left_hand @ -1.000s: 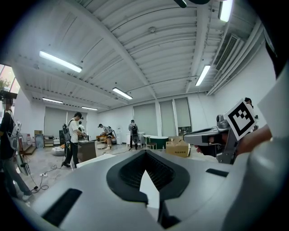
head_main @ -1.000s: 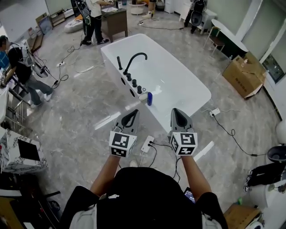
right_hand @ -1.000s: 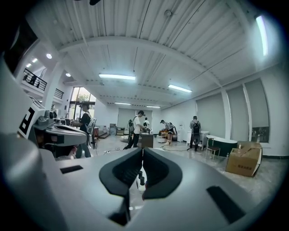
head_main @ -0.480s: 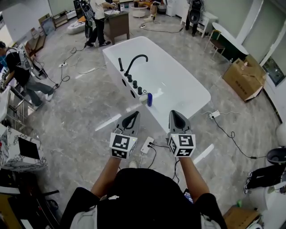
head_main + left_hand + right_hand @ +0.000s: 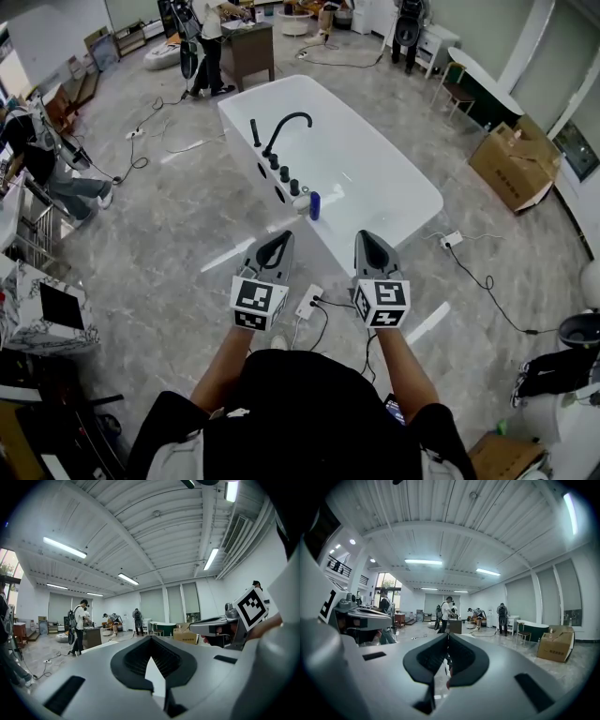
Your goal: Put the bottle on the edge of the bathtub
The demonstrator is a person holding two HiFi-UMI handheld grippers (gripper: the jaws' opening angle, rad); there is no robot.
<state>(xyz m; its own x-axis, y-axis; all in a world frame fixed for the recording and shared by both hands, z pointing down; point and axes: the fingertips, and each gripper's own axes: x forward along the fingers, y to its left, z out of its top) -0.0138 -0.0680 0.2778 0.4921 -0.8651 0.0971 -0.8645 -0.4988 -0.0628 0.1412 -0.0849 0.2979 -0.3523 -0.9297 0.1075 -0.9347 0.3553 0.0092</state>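
The small blue bottle is standing upright on the near left rim of the white freestanding bathtub. It is just beside a small white round thing, at the near end of a row of black knobs running up to the black arched tap. Only the head view is showing this.

There, the left gripper and the right gripper are hovering side by side, short of the tub's near end and well apart from the bottle. Each gripper's own view is showing its jaws pressed together with nothing between them.

Those two views are looking level across the hall instead, taking in the ribbed ceiling with strip lights and a dark green tub by the far wall.

The grey marble floor is lying bare to the tub's left. A white power strip with black cables is lying below the grippers, and a brown cardboard box is sitting well clear on the right.
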